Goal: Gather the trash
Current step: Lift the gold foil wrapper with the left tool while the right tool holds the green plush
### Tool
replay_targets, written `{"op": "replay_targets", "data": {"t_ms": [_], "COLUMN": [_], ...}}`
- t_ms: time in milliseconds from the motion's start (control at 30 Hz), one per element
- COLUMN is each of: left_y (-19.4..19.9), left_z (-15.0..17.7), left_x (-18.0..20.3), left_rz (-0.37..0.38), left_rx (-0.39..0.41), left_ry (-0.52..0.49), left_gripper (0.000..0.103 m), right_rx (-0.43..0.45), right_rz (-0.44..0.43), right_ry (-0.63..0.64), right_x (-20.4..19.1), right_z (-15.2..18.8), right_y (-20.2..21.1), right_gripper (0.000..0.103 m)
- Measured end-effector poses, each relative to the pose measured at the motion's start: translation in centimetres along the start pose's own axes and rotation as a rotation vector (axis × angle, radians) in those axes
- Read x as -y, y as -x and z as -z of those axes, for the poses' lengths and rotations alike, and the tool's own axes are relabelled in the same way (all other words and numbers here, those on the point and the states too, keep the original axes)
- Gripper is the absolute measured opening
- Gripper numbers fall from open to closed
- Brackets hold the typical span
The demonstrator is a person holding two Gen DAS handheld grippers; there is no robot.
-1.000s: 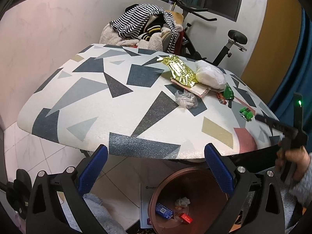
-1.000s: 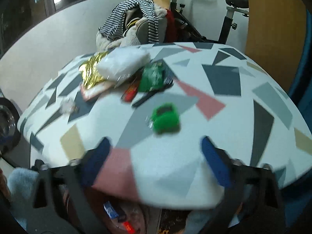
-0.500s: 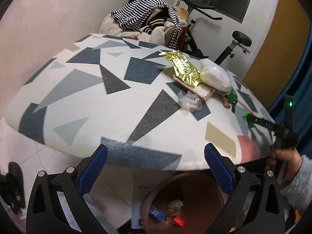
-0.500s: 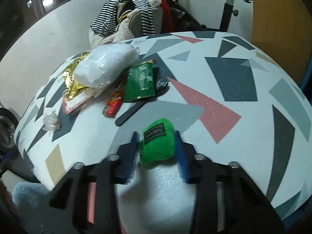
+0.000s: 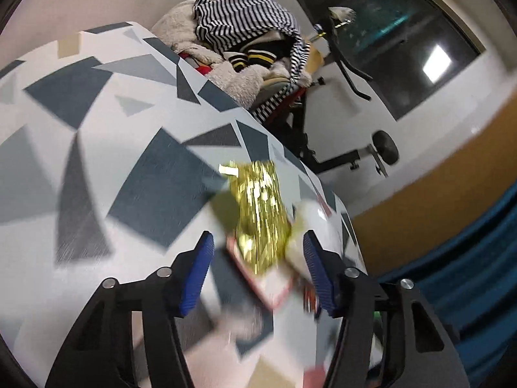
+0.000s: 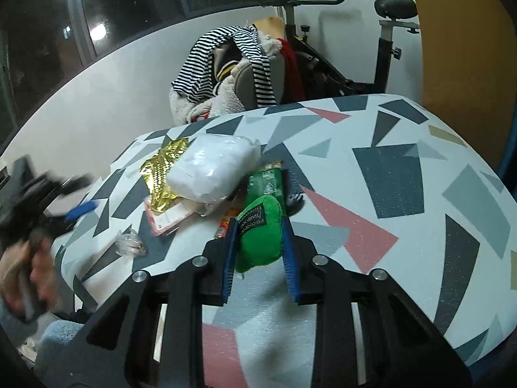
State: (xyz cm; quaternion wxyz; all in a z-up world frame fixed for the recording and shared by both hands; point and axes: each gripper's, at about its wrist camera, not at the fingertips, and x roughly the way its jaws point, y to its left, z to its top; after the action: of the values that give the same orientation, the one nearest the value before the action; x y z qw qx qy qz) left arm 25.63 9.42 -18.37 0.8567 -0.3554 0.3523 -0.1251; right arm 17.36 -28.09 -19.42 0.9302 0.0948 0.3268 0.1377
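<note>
My right gripper [image 6: 258, 226] is shut on a small green pouch [image 6: 258, 236] with a dark label, just above the patterned table [image 6: 404, 177]. Beyond it lie a green packet [image 6: 265, 184], a white plastic bag [image 6: 213, 171], a gold foil wrapper [image 6: 161, 165], a pink-edged packet [image 6: 164, 216] and a crumpled clear wrapper [image 6: 129, 242]. My left gripper [image 5: 257, 252] is open over the table, its jaws either side of the gold foil wrapper [image 5: 258, 207] and the pink-edged packet [image 5: 265, 278]. The left view is motion-blurred.
A chair piled with striped and fleece clothes [image 6: 226, 68] stands behind the table, with an exercise bike [image 6: 381, 32] beyond it. The left gripper and hand [image 6: 29, 226] show at the left of the right wrist view. Blue curtain [image 5: 468, 274] is at the right.
My right gripper has closed on the green pouch. My left gripper has moved from the table's front edge above the bin forward over the table to the gold wrapper.
</note>
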Motion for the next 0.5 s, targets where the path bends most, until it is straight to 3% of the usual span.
{"op": "replay_targets", "data": {"t_ms": [67, 300, 367, 500], "left_y": [-2.3, -7.3, -8.1, -7.2], "left_z": [-1.2, -3.3, -3.6, -3.9], "left_x": [-0.1, -2.0, -1.9, -0.5], "left_rz": [-0.036, -0.088, -0.092, -0.088], "left_rx": [-0.035, -0.077, -0.092, -0.058], "left_ry": [0.024, 0.118, 0.103, 0.017], "left_gripper": [0.044, 0.039, 0.013, 0.003], "right_rx": [-0.004, -0.019, -0.023, -0.025], "right_rz": [-0.019, -0.039, -0.042, -0.046], "right_ry": [-0.015, -0.041, -0.042, -0.041], "right_x": [-0.1, -0.2, -0.3, -0.4], "right_z": [0.2, 0.9, 1.1, 1.5], "right_y": [0.2, 0.3, 0.4, 0.7], "right_gripper": [0.029, 0.029, 0.029, 0.029]}}
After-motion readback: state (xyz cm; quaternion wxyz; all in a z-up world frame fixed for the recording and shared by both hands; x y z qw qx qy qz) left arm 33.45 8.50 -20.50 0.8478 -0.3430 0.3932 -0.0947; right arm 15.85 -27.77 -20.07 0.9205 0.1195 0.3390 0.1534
